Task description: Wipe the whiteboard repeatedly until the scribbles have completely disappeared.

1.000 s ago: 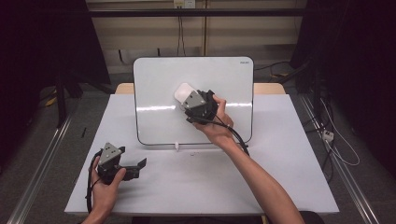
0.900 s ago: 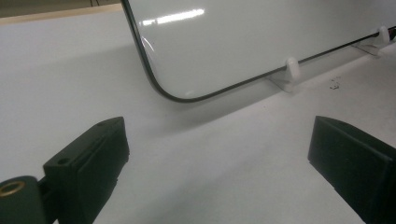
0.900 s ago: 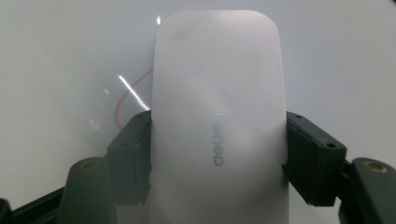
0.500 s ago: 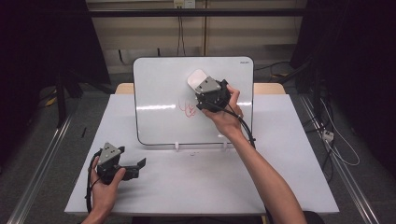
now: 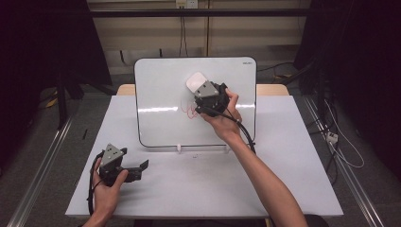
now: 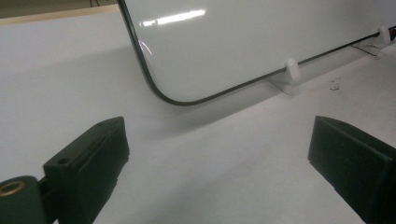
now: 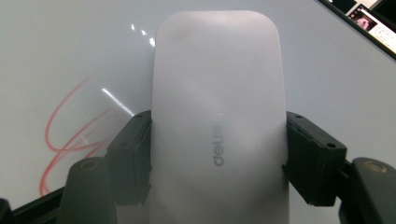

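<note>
A whiteboard (image 5: 161,99) leans on small white feet at the back of the table, with red scribbles (image 5: 188,111) near its middle. My right gripper (image 5: 201,90) is shut on a white eraser (image 5: 196,81) and holds it flat against the board, just above the scribbles. In the right gripper view the eraser (image 7: 217,116) sits clamped between both jaws, the red marks (image 7: 65,135) to its left. My left gripper (image 5: 137,169) rests low on the table at the front left, open with nothing between its jaws (image 6: 217,163); the board's lower corner (image 6: 159,93) lies ahead of it.
The white table (image 5: 283,179) stretches wide in front of the board. White support clips (image 5: 178,147) hold the board's lower edge. Metal rails (image 5: 42,161) run along both sides on the floor, with cables (image 5: 340,146) at the right.
The right gripper has carried the eraser rightward and up across the board, uncovering red scribbles below it. The left gripper has stayed put.
</note>
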`<state>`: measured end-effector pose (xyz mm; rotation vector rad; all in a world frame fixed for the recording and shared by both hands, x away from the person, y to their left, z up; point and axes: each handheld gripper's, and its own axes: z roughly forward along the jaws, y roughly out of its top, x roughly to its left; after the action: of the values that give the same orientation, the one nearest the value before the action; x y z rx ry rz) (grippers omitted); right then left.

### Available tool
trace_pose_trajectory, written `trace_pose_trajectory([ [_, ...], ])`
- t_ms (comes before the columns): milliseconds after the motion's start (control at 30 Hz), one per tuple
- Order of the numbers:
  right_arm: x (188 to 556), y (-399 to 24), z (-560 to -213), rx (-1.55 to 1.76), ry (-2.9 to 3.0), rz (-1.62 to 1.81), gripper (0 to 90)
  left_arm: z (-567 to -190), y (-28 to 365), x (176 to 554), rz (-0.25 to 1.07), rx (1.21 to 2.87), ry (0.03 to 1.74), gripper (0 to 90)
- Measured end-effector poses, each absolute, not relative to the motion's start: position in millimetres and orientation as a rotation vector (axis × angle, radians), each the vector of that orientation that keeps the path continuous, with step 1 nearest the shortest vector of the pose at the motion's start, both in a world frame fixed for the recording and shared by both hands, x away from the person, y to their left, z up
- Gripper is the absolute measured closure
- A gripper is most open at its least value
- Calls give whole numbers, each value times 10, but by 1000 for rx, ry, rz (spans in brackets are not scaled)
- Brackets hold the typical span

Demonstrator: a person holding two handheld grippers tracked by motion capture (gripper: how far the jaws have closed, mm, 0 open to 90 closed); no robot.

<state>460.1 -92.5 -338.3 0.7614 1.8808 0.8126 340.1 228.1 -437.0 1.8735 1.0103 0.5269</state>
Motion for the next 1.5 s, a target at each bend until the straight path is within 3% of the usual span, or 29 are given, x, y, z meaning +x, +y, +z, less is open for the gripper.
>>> trace_pose_trajectory([
  [867,4377,-507,-3719,587,1983,808,317,-4369,2269,3390,528,1875,1000,49],
  [1500,4525,-811,-3495,661,1933,806,317,-4370,2301,3392,530,1873,1011,49],
])
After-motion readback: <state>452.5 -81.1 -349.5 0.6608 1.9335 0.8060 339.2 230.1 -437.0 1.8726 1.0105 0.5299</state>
